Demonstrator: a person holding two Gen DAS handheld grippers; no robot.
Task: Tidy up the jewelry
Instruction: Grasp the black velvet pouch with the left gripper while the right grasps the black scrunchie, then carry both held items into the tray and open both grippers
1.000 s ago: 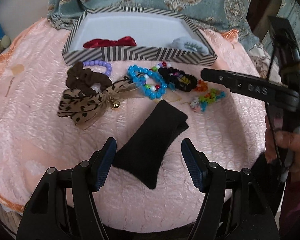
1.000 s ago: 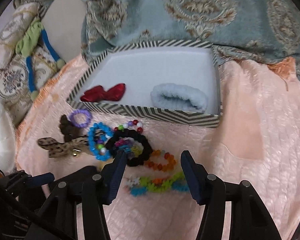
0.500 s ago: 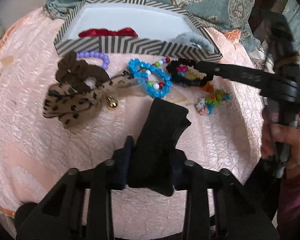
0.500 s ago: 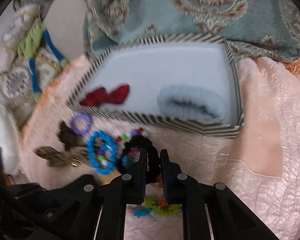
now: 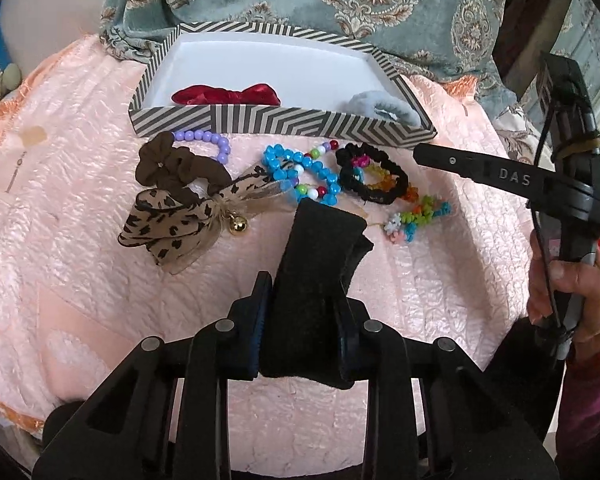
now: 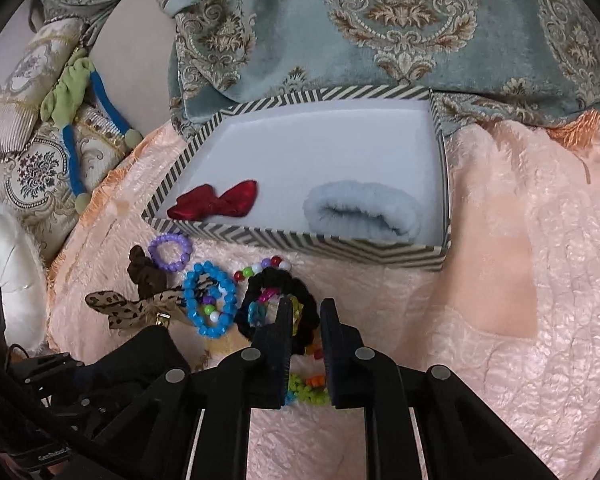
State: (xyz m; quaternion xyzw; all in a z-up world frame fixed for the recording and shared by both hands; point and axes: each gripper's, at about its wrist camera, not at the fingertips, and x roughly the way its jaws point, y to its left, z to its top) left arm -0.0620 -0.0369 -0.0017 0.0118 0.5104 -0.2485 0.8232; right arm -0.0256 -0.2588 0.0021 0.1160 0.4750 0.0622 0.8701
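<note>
Nearest you, your left gripper is pinching the black headband across its near end; its jaws are closing, and the soft, light fabric bunches between the pads. Keep hold across that folded width, because it will sag rather than slip.

Your right gripper has its jaws opening, with the black hair tie between them; whether the pads press on it I cannot tell. It is stretchy and light, so take it by the near loop.

Farther off, the striped box waits, holding a red bow at left and a blue fluffy band at right.
</note>
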